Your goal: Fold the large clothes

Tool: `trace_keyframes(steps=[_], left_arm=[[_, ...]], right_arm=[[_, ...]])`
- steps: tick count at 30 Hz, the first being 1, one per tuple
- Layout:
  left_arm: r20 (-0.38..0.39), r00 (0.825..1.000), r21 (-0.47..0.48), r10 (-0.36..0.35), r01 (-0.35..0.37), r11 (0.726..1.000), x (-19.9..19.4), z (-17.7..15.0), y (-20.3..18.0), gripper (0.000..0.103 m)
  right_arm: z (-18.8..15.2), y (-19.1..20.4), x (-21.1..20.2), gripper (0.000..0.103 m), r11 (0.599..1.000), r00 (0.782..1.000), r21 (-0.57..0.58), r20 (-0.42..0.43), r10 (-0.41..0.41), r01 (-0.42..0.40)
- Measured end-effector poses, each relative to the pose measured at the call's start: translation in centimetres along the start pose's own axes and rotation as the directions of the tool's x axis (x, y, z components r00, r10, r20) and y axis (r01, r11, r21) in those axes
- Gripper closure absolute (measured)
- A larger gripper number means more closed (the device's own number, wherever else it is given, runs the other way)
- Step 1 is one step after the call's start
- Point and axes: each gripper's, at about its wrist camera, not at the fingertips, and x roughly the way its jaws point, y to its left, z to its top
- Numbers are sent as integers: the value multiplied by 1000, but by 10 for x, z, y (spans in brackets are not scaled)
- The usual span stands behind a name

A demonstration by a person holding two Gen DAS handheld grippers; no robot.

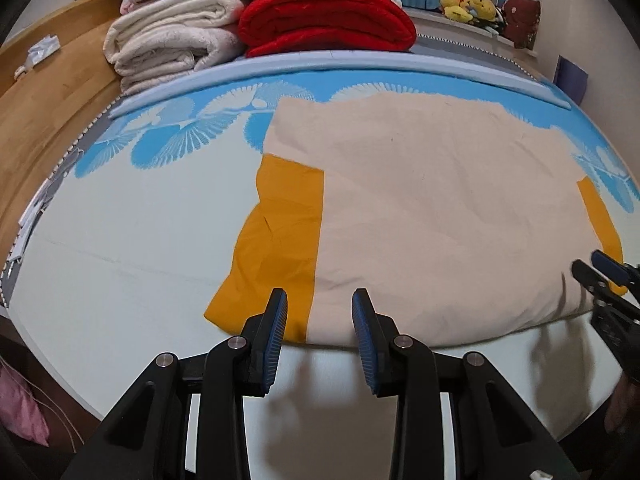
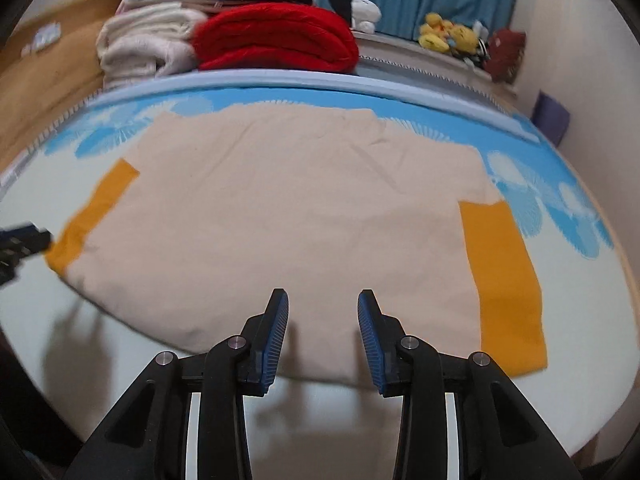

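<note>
Blue-padded left gripper (image 1: 319, 300) angles down, jaws parted, over garment (image 1: 440, 208).

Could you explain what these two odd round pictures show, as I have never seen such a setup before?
There is no robot here: a person holds a two-finger gripper in each hand, and a fisheye camera on each looks forward along its fingers. One picture comes from the left gripper, the other from the right gripper; each also glimpses the other at its edge. Below them, on a bed, lies a beige garment with orange sleeves, spread flat. Beyond it sit a folded red blanket, cream bedding and yellow soft toys. Both grippers are open and hold nothing.
</note>
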Motion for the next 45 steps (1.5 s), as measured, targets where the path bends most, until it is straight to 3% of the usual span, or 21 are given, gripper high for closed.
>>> trace_keyframes(steps=[4,7,10,13,16,20,23,30,33,36,39,41,42,43,45], left_arm=[[-55,998,-52,-42,39,998,15,-7,9,71],[-112,990,-142,-82,66,988,31,-12,23,71],[-146,981,-238,-125,88,967,43,-16,38,71],[-175,968,-319,-181,118,940,55,-19,48,54],[-188,956,-414,-227,133,901,66,-23,58,48],[-178,923,-564,-340,188,804,81,-28,73,41],[-175,903,-619,-392,209,757,93,-28,77,39],[-52,903,-712,-427,267,650,107,-22,88,36],[-8,900,-729,-436,293,618,111,-20,89,36],[13,894,-738,-447,310,600,116,-17,88,43],[15,886,-746,-463,318,585,125,-11,87,62],[24,873,-752,-487,337,567,125,-8,88,84],[36,868,-749,-496,352,561,120,-7,90,86],[46,868,-737,-494,363,570,114,-5,91,89],[52,886,-668,-461,373,643,91,8,88,91]], right_arm=[[-10,10,32,65,999,996,-23,-86,-38,36],[-19,12,48,64,999,987,-24,-155,-49,46],[-11,8,33,64,998,994,22,-92,-56,58],[-5,4,22,63,996,997,45,-6,-78,78],[-14,-2,56,62,998,987,57,-159,-32,42],[-17,1,59,62,998,986,46,-158,-44,52],[-19,4,60,62,998,988,18,-147,-54,57],[-17,2,57,62,999,988,22,-151,-42,45],[-18,0,57,62,999,988,26,-152,-35,39],[-18,-4,56,62,999,988,41,-150,-16,23],[-17,-6,56,62,998,987,61,-160,-4,14],[-16,-5,55,62,998,986,68,-169,-9,20],[-15,-4,55,62,997,985,71,-172,-13,26],[-14,-3,54,62,997,984,75,-175,-18,31],[-12,0,51,62,995,984,89,-174,-31,47]])
